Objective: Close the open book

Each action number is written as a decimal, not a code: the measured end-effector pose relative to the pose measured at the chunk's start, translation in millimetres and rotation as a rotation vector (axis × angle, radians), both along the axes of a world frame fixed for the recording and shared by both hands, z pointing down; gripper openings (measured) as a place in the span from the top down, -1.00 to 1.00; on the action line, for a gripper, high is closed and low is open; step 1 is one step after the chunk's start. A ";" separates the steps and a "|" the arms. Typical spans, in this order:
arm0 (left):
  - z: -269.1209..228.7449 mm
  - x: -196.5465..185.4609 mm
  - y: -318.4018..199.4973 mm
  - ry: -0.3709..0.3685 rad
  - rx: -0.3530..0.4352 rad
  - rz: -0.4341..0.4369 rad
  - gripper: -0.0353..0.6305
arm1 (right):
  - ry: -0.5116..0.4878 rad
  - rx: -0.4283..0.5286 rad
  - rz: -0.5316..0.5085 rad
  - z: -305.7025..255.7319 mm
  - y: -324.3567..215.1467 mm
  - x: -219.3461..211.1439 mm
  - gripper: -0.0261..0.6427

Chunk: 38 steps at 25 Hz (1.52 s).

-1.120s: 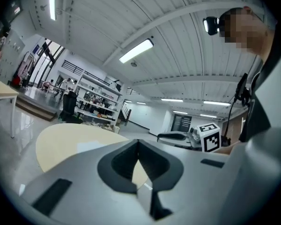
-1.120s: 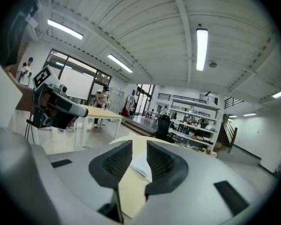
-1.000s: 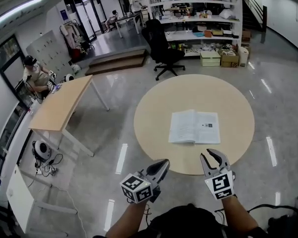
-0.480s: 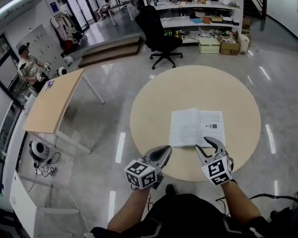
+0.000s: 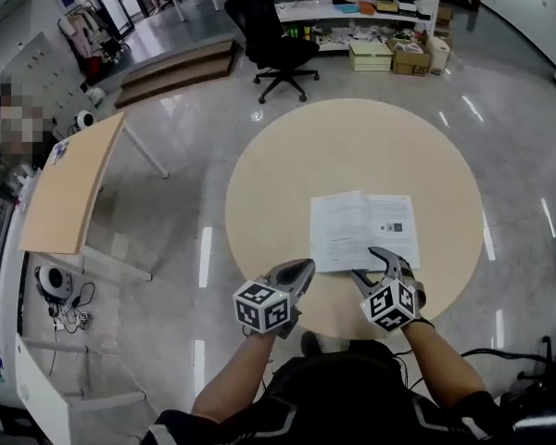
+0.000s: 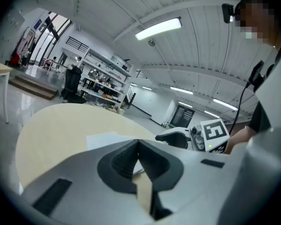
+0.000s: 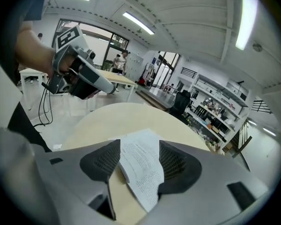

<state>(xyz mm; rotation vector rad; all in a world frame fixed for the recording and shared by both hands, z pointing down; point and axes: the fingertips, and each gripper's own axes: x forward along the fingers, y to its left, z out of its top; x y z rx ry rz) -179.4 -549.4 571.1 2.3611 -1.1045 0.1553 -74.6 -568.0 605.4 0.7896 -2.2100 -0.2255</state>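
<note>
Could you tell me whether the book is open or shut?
Open: the book lies flat on the table, both pages spread face up.

Open book (image 5: 364, 230) lies flat on the round counter (image 5: 278, 156), right of centre and toward the near rim. Right tool (image 5: 374, 261) is at the book's near edge — its jaws are opening, with the near pages between them. Left tool (image 5: 296, 269) is over the counter's near rim, just beside the book's near left corner. An office chair (image 5: 273, 40) stands behind the round counter, with shelving (image 5: 352, 3) behind the chair. A rectangular counter (image 5: 69, 188) stands well apart to the left.
</note>
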 end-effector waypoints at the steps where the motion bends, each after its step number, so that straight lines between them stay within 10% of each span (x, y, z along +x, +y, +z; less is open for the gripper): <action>1: 6.7 2.1 -2.9 -0.003 -0.015 -0.001 0.94 | 0.018 -0.005 -0.015 6.6 -1.7 -0.9 0.21; 18: 117.5 8.2 -1.9 -0.037 -0.322 -0.076 0.94 | 0.394 0.050 -0.319 117.5 7.5 -23.5 0.19; 38: 128.3 17.5 15.0 -0.010 -0.348 -0.068 0.94 | 0.535 0.294 -0.370 142.9 -8.7 -35.6 0.19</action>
